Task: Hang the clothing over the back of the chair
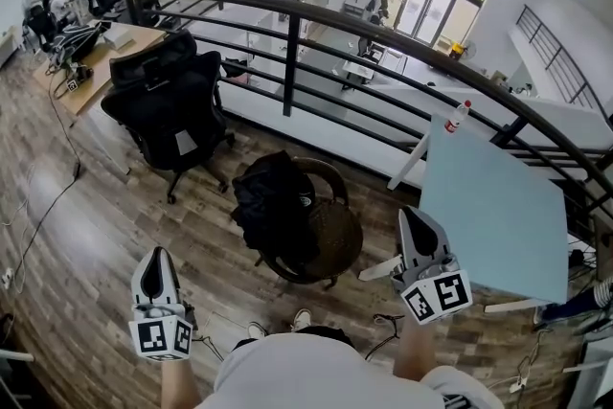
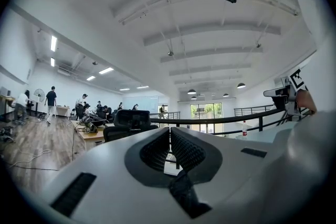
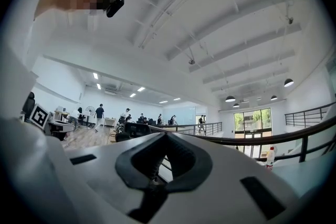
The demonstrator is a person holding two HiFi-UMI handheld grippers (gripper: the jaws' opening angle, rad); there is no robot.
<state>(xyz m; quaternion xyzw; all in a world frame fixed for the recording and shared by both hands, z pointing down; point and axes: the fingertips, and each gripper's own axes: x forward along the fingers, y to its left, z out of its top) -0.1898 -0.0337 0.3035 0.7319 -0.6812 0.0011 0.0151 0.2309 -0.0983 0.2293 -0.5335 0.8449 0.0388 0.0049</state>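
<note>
A black garment [image 1: 273,206] lies draped over the back and left side of a round brown wicker chair [image 1: 335,230] in the middle of the head view. My left gripper [image 1: 153,259] is held low at the left, apart from the chair, with its jaws shut and nothing in them. My right gripper [image 1: 414,217] hovers just right of the chair, also shut and empty. The left gripper view shows my left gripper [image 2: 169,136] with pads together, aimed level across the room. In the right gripper view, my right gripper [image 3: 164,147] is closed the same way. Neither gripper view shows the chair.
A black office chair [image 1: 168,105] stands behind and left of the wicker chair. A black railing [image 1: 287,53] curves across behind both. A pale blue table [image 1: 493,215] with a bottle [image 1: 457,116] is at the right. Cables [image 1: 48,206] trail over the wooden floor at the left.
</note>
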